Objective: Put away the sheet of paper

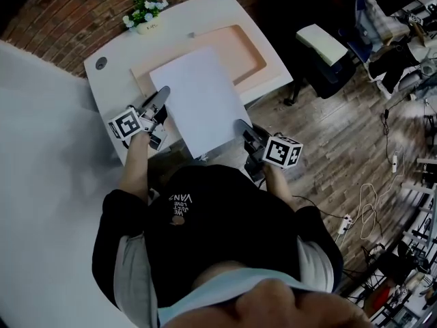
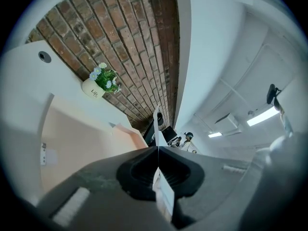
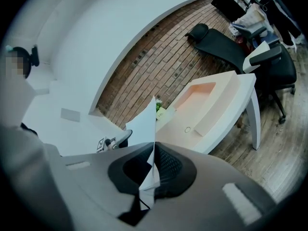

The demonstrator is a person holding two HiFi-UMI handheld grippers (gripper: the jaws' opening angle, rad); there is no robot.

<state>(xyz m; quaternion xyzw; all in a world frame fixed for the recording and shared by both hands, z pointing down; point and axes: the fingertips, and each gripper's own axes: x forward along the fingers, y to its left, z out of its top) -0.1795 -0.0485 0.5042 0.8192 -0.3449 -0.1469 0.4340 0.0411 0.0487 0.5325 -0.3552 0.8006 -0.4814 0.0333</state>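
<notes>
The sheet of paper (image 1: pixel 201 98) spans both units, the left hand-held gripper (image 1: pixel 161 98) clamped on its left edge and the right hand-held gripper (image 1: pixel 240 125) on its near right corner, its long axis running near-to-far above the worktop (image 1: pixel 113 80).

White paper (image 1: pixel 201 101), peach-inlaid white desk (image 1: pixel 113 80)
</notes>
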